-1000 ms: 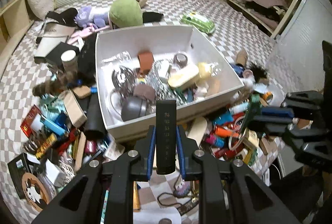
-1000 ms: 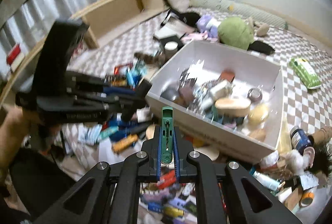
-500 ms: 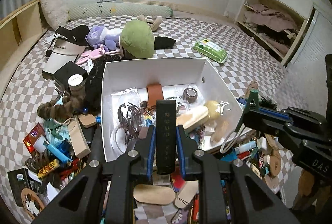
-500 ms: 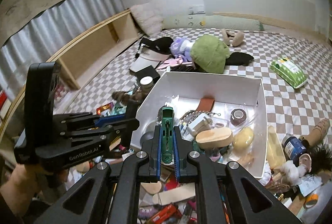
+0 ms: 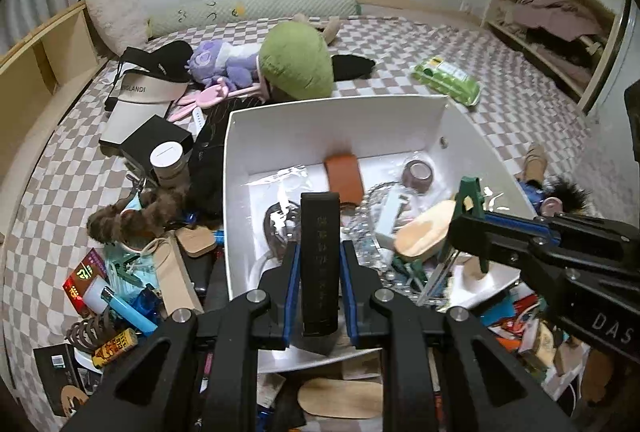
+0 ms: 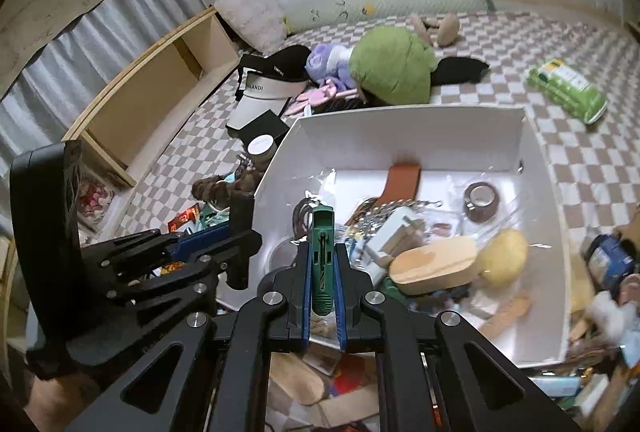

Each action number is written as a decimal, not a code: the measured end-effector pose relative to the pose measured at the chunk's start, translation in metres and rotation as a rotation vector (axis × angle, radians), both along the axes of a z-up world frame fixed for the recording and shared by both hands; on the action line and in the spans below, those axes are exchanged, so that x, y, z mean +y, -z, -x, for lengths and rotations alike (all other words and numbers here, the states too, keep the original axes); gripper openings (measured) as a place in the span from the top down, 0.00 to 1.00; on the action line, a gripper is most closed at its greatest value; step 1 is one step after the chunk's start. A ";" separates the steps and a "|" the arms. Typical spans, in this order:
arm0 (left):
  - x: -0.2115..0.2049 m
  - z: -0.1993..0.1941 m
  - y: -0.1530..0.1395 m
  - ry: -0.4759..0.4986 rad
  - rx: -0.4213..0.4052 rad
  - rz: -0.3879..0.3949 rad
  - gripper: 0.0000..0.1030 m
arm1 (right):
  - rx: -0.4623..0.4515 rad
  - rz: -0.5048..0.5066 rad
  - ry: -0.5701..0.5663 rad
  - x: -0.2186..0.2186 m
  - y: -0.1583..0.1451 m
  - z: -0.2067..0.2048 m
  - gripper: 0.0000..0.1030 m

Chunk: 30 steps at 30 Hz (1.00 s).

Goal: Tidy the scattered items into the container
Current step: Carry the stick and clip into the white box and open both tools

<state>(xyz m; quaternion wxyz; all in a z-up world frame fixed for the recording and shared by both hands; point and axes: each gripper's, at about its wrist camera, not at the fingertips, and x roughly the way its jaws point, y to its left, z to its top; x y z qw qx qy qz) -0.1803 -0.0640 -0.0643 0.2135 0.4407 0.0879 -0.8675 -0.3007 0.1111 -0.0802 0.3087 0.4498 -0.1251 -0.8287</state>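
Left gripper (image 5: pixel 320 286) clamps flat black bar (image 5: pixel 320 264) (gold lettering, left view only); right gripper (image 6: pixel 322 278) clamps green plastic clip (image 6: pixel 322 260) over white rectangular box (image 6: pixel 404 128).

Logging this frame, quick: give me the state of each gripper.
Left gripper: closed on the black bar, over the white box.
Right gripper: closed on the green tool, over the same box.

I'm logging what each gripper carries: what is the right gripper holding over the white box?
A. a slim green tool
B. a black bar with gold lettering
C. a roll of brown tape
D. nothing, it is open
A: the right gripper is shut on a slim green tool above the white box; the black bar with gold lettering sits in the left gripper.
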 end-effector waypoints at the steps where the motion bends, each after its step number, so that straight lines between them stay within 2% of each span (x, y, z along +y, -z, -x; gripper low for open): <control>1: -0.002 0.001 0.002 -0.004 -0.006 0.006 0.82 | -0.013 0.009 -0.003 -0.002 0.003 0.002 0.90; 5: -0.007 0.003 0.005 -0.023 -0.014 0.048 0.82 | -0.035 0.017 -0.013 -0.011 0.011 0.006 0.90; 16: -0.021 0.012 0.018 -0.063 -0.049 0.036 0.82 | -0.063 -0.016 -0.037 -0.025 0.022 0.006 0.90; 25: -0.021 0.012 0.030 -0.069 -0.107 0.066 0.81 | -0.056 -0.043 -0.051 -0.029 0.021 0.002 0.90; 28: -0.020 0.011 0.030 -0.074 -0.106 0.072 0.50 | -0.054 -0.051 -0.054 -0.030 0.021 0.001 0.90; 30: -0.021 0.010 0.029 -0.078 -0.097 0.066 0.49 | -0.056 -0.056 -0.058 -0.031 0.022 0.001 0.90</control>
